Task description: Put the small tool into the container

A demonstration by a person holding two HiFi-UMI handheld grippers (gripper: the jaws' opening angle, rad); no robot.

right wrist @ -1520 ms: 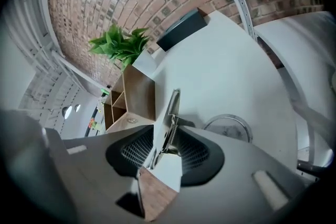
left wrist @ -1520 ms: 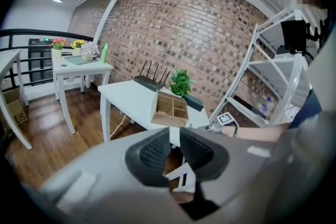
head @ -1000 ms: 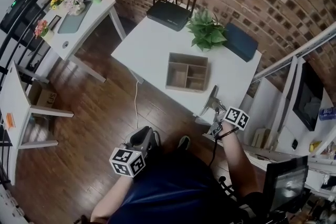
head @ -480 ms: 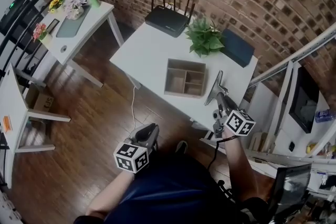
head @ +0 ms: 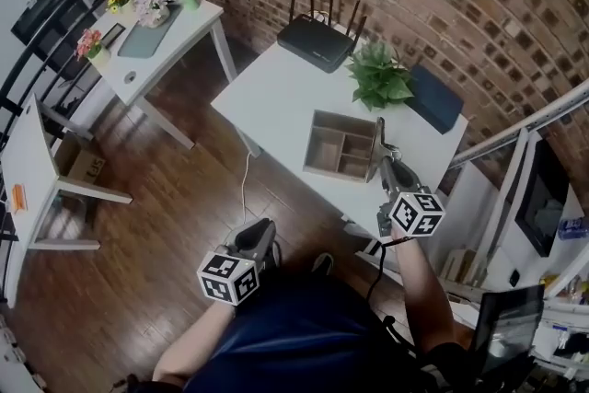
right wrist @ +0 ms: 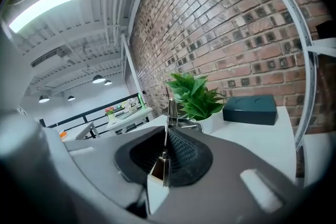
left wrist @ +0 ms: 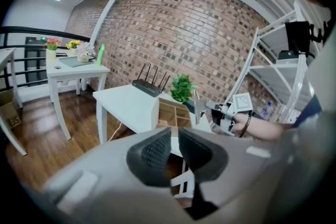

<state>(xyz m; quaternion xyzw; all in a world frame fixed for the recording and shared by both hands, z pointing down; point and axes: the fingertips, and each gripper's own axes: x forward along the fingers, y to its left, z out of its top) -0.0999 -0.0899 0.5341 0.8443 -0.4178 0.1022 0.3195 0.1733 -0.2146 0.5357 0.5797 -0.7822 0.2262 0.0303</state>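
The right hand-held gripper (head: 385, 165) is clamped on the small tool (head: 377, 138), a thin metal blade held upright at centre right of the frame, over the right edge of the wooden container (head: 324, 147) on the white tabletop (head: 276, 97). The left hand-held gripper (head: 263, 229), lower centre, has its jaws slightly apart with nothing between them.

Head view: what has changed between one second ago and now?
The right hand-held gripper, shut on the small tool, moved forward from the table's near corner to the right side of the container. No grip changed. The left hand-held gripper stayed low by the person's lap, empty. The container, plant and router did not move.
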